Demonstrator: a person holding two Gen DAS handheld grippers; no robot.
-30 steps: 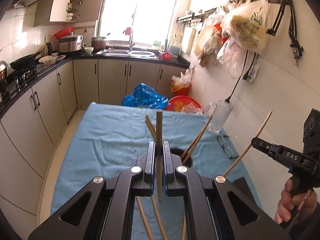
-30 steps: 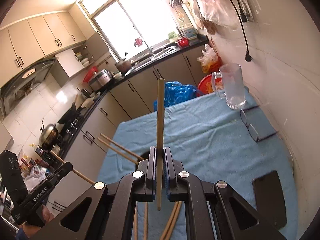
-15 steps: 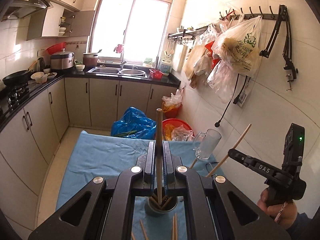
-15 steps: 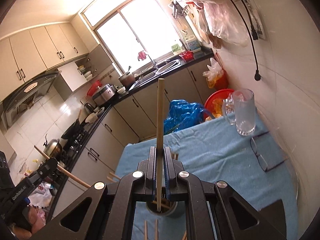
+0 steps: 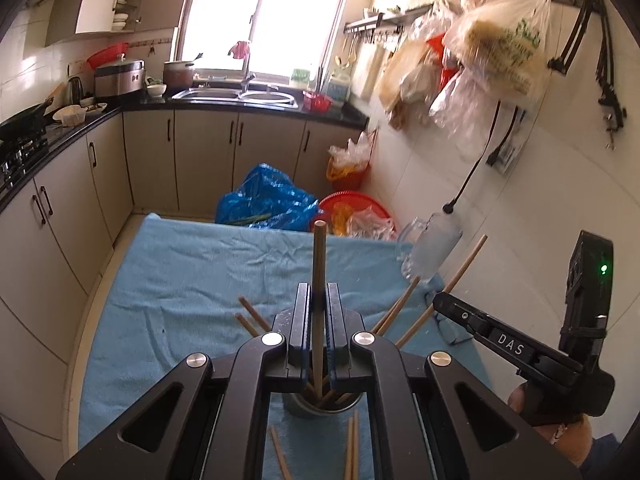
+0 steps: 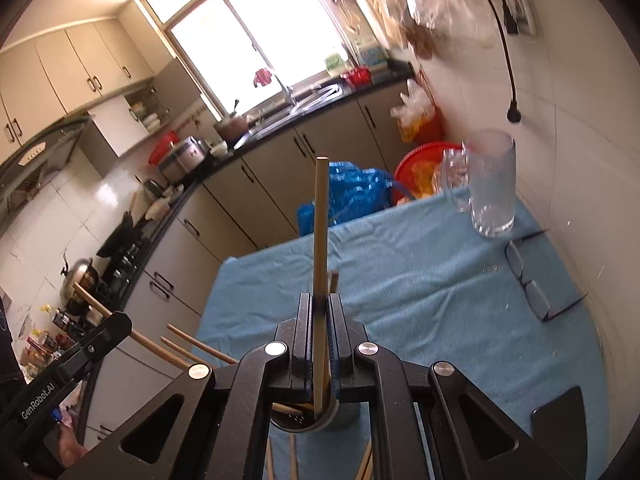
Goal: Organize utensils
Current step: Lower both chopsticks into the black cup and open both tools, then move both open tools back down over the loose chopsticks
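Note:
My left gripper (image 5: 318,300) is shut on a wooden chopstick (image 5: 319,256) that stands upright between its jaws, its lower end just above a grey metal cup (image 5: 296,407) with several chopsticks leaning in it. In the same view my right gripper (image 5: 440,305) comes in from the right, a second chopstick (image 5: 464,266) slanting up out of it. The right wrist view shows the right gripper (image 6: 320,312) shut on a pale chopstick (image 6: 321,216) over the same cup (image 6: 320,424). Loose chopsticks (image 5: 351,446) lie on the blue cloth in front of the cup.
A blue cloth (image 6: 420,272) covers the table. A glass mug (image 6: 490,184) stands at its far right corner with black glasses (image 6: 528,284) beside it and a dark phone (image 6: 560,420) nearer. Kitchen cabinets (image 5: 68,216) run along the left; a tiled wall (image 5: 540,208) is close on the right.
Both grippers have drawn back with their chopsticks, so the cup, first hidden under the jaws, now shows below and between them. Both stay shut.

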